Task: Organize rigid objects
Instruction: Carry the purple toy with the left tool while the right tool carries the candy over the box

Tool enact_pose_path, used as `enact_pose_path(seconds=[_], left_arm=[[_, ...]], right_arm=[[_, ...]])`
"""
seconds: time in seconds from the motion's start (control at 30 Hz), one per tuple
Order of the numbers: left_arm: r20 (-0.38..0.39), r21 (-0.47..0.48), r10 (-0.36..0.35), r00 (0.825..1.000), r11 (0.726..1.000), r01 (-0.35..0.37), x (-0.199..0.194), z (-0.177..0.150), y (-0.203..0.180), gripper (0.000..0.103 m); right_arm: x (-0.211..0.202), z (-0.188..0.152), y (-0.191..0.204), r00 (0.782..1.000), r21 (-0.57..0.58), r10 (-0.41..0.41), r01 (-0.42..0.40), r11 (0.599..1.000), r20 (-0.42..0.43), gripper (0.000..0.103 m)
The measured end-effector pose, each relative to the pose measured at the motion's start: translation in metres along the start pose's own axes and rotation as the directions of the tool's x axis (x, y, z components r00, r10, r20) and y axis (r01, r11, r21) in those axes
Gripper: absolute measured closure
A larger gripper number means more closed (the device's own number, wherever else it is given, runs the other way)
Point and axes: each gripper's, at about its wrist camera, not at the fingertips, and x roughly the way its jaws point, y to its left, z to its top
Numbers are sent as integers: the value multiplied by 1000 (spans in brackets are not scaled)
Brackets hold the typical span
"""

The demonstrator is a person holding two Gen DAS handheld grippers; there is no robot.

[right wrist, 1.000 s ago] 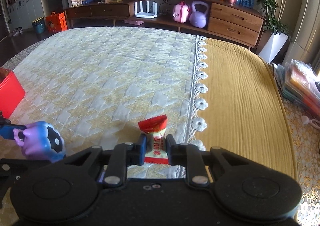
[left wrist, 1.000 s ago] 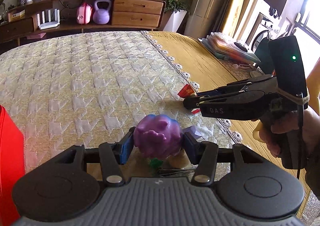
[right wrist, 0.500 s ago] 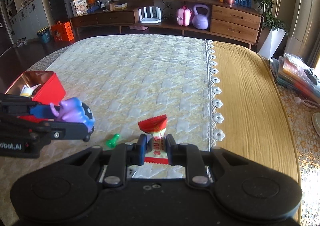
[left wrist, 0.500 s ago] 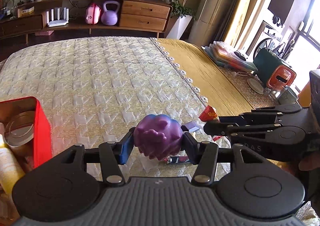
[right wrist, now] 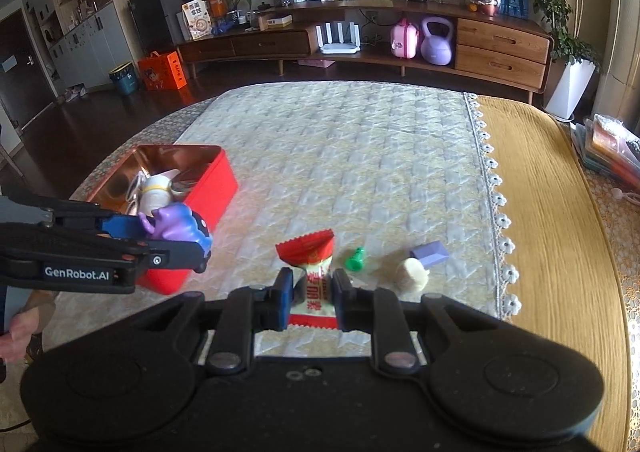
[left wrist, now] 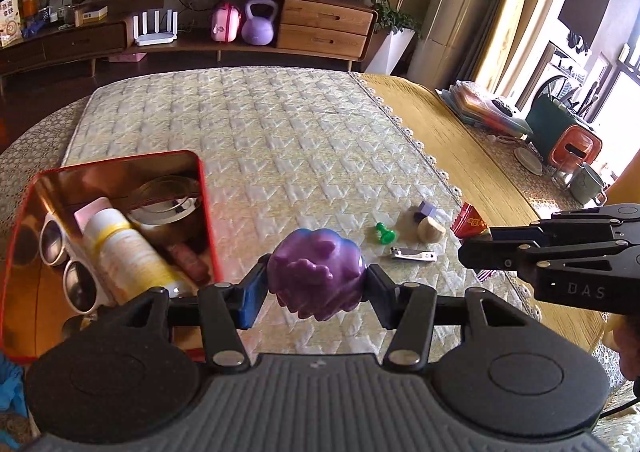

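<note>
A purple and blue toy figure point(left wrist: 316, 276) hangs above the quilt, my left gripper point(left wrist: 316, 286) shut on it just right of the red tin point(left wrist: 203, 212). From the right wrist view the same toy point(right wrist: 180, 224) sits in the left gripper point(right wrist: 188, 242) in front of the tin point(right wrist: 216, 188). My right gripper point(right wrist: 312, 292) is shut on a red and white wrapped candy point(right wrist: 308, 252), held above the quilt. In the left wrist view the candy point(left wrist: 469, 219) sticks out past the right gripper point(left wrist: 474, 250).
The tin holds a yellow-white bottle point(left wrist: 124, 248), white sunglasses point(left wrist: 60, 248) and a round metal lid point(left wrist: 168, 200). On the quilt lie a green piece point(left wrist: 385, 233), a nail clipper point(left wrist: 412, 253), a cream round piece point(left wrist: 431, 229) and a purple block point(left wrist: 425, 209). Yellow cloth point(right wrist: 552, 212) covers the right side.
Both grippers have risen from the quilt and shifted left with the toy and the candy still held. The red tin has come fully into both views.
</note>
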Motion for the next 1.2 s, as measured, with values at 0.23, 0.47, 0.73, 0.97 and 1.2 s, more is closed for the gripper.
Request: enact_pose_path(seconds=[0.23,0.47,0.73,0.97,1.2], left_arm=[[19,-27,46,999,999,-46,-33,-11,36,49],[22,-42,99,995,994,-98,-53,-19,75,49],[20,-42,180,984,983,-179,-57,-22,119,49],[8,-68,246,969,967,-245,-49,-9,155,49],[-25,-84,227,974,970,-228,-31,3,165,49]], right_arm=[[2,3,46,999,-39,36,-36,999,-1,83],[11,7,86,998,-81,61,-60,995,2,83],[35,14,120,998,-112,68,-69,991,-11,83],[58,20,143,997,-123,70,-71,990,-18,83],[84,23,164,995,-139,81,-88,986,-55,83]])
